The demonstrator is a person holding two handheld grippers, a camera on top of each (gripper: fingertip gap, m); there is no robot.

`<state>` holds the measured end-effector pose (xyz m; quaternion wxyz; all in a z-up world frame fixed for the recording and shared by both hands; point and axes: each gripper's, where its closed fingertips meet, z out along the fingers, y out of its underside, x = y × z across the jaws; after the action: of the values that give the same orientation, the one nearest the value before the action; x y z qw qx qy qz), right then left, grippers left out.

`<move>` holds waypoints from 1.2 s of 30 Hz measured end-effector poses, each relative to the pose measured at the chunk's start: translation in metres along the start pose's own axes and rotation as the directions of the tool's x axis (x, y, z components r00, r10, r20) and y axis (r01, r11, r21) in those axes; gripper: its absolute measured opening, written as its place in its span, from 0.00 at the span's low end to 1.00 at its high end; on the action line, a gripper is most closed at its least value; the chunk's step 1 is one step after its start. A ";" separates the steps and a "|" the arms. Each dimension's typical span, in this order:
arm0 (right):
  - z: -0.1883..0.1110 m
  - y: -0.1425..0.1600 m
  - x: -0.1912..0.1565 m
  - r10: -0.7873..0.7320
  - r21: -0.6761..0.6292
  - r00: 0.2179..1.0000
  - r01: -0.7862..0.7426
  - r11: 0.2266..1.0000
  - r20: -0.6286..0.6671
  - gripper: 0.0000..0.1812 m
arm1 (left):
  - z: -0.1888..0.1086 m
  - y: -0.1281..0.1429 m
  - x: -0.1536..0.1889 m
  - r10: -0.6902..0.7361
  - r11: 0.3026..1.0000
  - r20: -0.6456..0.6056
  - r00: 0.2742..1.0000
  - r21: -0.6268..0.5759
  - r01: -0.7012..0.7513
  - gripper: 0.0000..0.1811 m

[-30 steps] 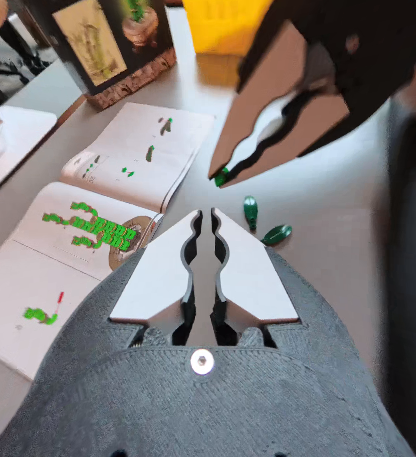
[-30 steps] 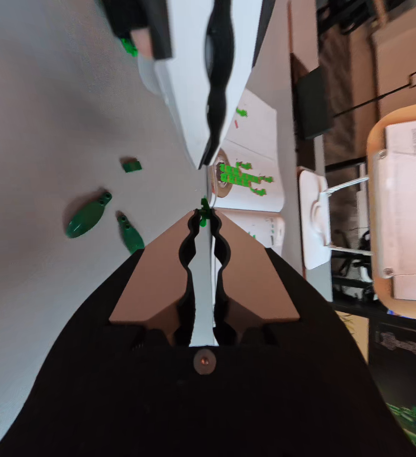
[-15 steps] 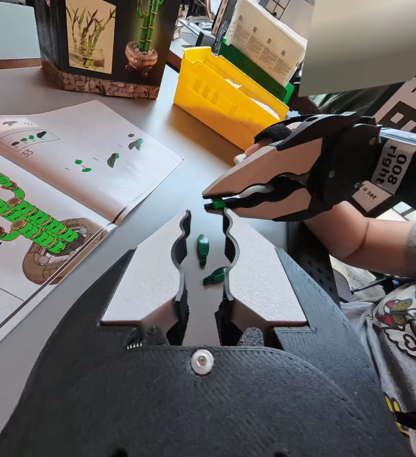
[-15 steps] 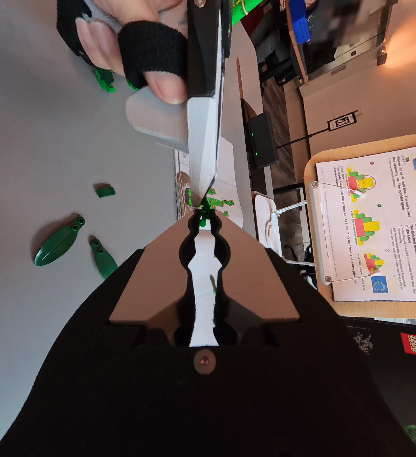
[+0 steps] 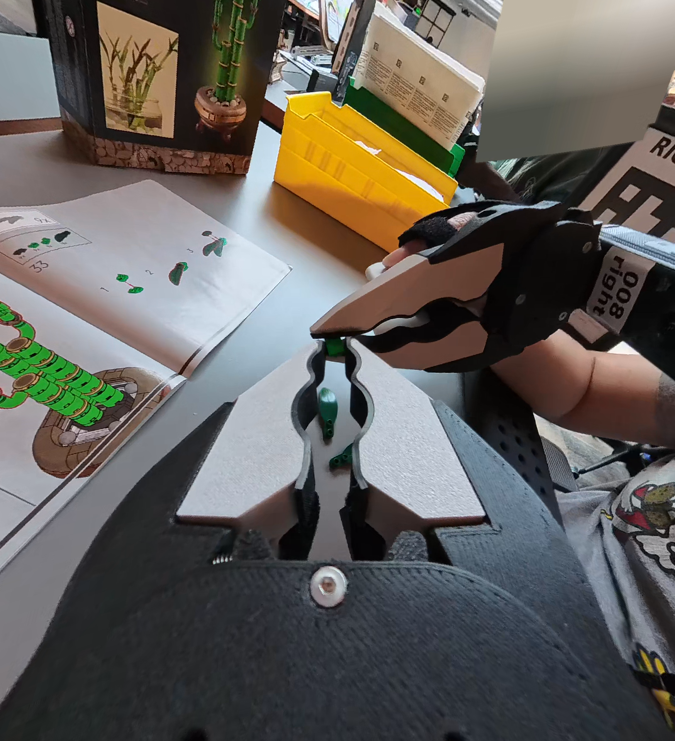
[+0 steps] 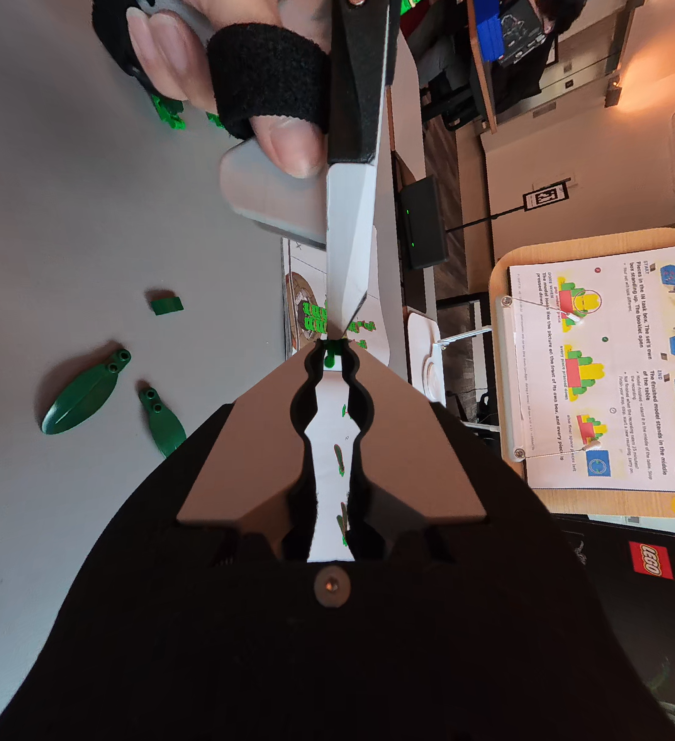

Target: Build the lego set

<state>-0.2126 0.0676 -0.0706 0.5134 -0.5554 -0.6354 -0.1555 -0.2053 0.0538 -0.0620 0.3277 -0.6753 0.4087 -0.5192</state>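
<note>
A small bright green lego piece (image 5: pixel 334 347) is held in the air between both grippers. My right gripper (image 6: pixel 332 353) is shut on it; the piece (image 6: pixel 331 355) shows between its brown fingertips. My left gripper (image 5: pixel 334 353) has its grey tips closed narrowly around the same piece, meeting the right gripper (image 5: pixel 328 339) at a right angle. In the right wrist view the left gripper (image 6: pixel 338 335) shows edge-on. Two dark green leaf pieces (image 5: pixel 326 405) (image 5: pixel 342 457) lie on the grey table below; they also show in the right wrist view (image 6: pixel 83 395) (image 6: pixel 163 421).
The open instruction booklet (image 5: pixel 167 260) lies to the left, with the set's box (image 5: pixel 159 80) and a yellow bin (image 5: pixel 352 168) behind. A small dark green plate (image 6: pixel 166 304) and bright green pieces (image 6: pixel 169 112) lie on the table. A person's forearm (image 5: pixel 548 385) is at the right. Left and right tips are no more than a few centimetres apart.
My left gripper has narrowed from open to closed around the green piece in the right gripper. The right gripper has come down and closer to the left tips.
</note>
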 end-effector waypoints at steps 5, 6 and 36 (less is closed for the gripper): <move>-0.008 -0.008 0.010 0.134 0.092 0.991 -0.136 0.986 0.019 0.07 | -0.011 -0.013 0.007 0.012 0.998 -0.057 0.998 0.060 -0.008 0.03; -0.012 -0.007 0.013 0.188 0.113 0.981 -0.191 0.975 0.039 0.09 | -0.015 -0.019 0.011 0.022 0.995 -0.082 0.996 0.099 -0.014 0.03; -0.070 -0.060 0.029 0.459 0.200 0.314 -0.939 0.279 0.831 0.03 | -0.032 -0.039 0.072 0.259 0.948 -0.276 0.926 0.254 -0.190 0.03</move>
<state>-0.2267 0.0096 0.0053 0.4349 -0.5768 -0.4219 0.5479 -0.2191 0.0062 0.0112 0.3916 -0.4943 0.4687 -0.6186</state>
